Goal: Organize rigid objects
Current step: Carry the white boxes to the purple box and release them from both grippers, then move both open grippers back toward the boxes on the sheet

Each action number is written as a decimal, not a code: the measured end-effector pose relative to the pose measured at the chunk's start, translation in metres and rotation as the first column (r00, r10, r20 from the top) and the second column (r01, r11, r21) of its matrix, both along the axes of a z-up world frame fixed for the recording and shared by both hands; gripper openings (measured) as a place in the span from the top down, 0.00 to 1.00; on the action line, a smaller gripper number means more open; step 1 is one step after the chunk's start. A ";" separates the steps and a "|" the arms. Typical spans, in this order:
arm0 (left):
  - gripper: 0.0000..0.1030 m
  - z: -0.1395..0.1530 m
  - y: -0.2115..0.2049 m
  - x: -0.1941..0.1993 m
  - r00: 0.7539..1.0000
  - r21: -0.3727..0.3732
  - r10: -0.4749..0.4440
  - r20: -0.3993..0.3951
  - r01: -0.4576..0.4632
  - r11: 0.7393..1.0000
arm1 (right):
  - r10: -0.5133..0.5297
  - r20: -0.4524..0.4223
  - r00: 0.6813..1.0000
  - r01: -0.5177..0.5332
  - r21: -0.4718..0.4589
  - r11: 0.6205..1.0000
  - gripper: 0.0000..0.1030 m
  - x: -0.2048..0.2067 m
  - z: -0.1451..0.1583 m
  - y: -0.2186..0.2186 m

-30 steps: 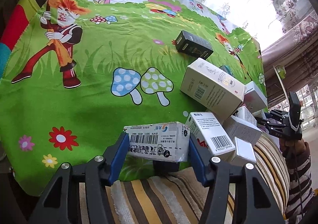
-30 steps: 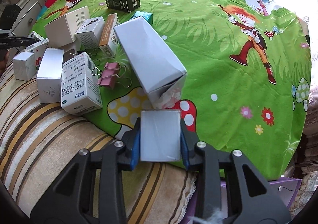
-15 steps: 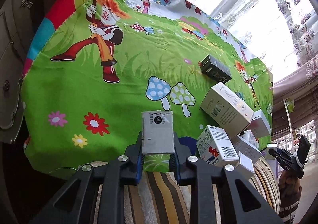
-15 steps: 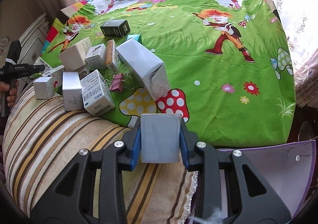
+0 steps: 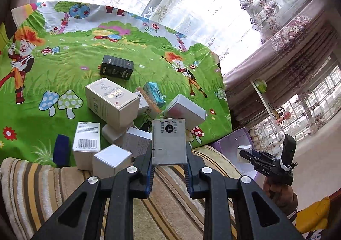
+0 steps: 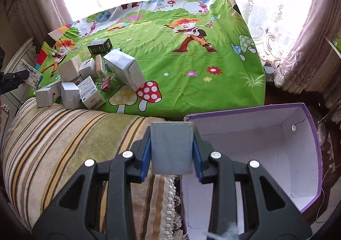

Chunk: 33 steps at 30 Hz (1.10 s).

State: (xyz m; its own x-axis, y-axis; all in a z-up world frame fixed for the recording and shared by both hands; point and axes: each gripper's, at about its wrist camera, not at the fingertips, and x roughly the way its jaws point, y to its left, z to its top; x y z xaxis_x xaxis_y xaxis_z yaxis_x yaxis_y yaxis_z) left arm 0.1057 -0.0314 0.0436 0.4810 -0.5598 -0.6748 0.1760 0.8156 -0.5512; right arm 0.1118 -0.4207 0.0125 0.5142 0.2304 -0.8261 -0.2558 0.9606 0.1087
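Observation:
My left gripper (image 5: 169, 164) is shut on a small white medicine box (image 5: 168, 140), held end-on above the striped cushion. Behind it several white boxes (image 5: 110, 101) and a black box (image 5: 116, 67) lie in a pile on the green cartoon cloth. My right gripper (image 6: 171, 161) is shut on a plain grey-white box (image 6: 171, 147), held at the left rim of an open purple carton (image 6: 255, 146) with a white inside. The right gripper also shows in the left wrist view (image 5: 245, 153), holding its box over the carton. The pile shows in the right wrist view (image 6: 85, 82).
A striped cushion (image 6: 64, 133) runs along the near edge of the cloth-covered table (image 6: 191, 58). A pink binder clip (image 6: 106, 84) lies among the boxes. Curtains and bright windows stand behind. A white cabinet (image 6: 19, 63) is at the far left.
My left gripper has swung right with its box, from the left table edge toward the pile. My right gripper has carried its box back and right, off the cloth to the purple carton's rim.

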 end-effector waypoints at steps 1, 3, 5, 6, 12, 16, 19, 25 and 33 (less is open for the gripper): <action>0.76 -0.002 -0.019 0.000 0.999 -0.024 -0.041 -0.008 0.041 0.999 | -0.021 0.002 1.000 0.021 -0.007 1.000 0.63 -0.004 0.000 -0.006; 0.76 -0.005 -0.055 0.001 0.993 -0.063 -0.115 -0.022 0.114 0.992 | -0.066 0.008 0.998 0.067 -0.018 0.998 0.63 -0.013 0.000 -0.020; 0.76 -0.011 -0.089 0.001 0.981 -0.105 -0.184 -0.052 0.178 0.978 | -0.112 0.008 0.994 0.112 -0.024 0.993 0.63 -0.021 -0.001 -0.032; 0.76 -0.016 -0.106 0.001 0.974 -0.125 -0.215 -0.069 0.205 0.971 | -0.135 0.009 0.991 0.135 -0.026 0.991 0.63 -0.025 -0.002 -0.038; 0.76 -0.031 -0.199 -0.008 0.915 -0.151 -0.382 -0.126 0.363 0.919 | -0.279 0.015 0.960 0.279 -0.003 0.960 0.63 -0.038 -0.003 -0.073; 0.73 -0.031 -0.238 -0.010 0.886 -0.134 -0.447 -0.126 0.431 0.892 | -0.316 0.018 0.949 0.316 -0.002 0.949 0.63 -0.040 -0.003 -0.082; 0.50 -0.033 -0.251 -0.010 0.879 -0.106 -0.457 -0.136 0.446 0.889 | -0.339 0.021 0.940 0.339 0.003 0.941 0.47 -0.040 -0.004 -0.086; 0.36 -0.033 -0.239 -0.010 0.894 -0.084 -0.428 -0.130 0.421 0.903 | -0.346 0.045 0.937 0.347 -0.018 0.938 0.23 -0.043 -0.004 -0.084; 0.36 -0.017 -0.224 -0.020 0.917 0.009 -0.398 -0.029 0.398 0.917 | -0.294 0.039 0.955 0.292 0.036 0.956 0.19 -0.043 0.002 -0.067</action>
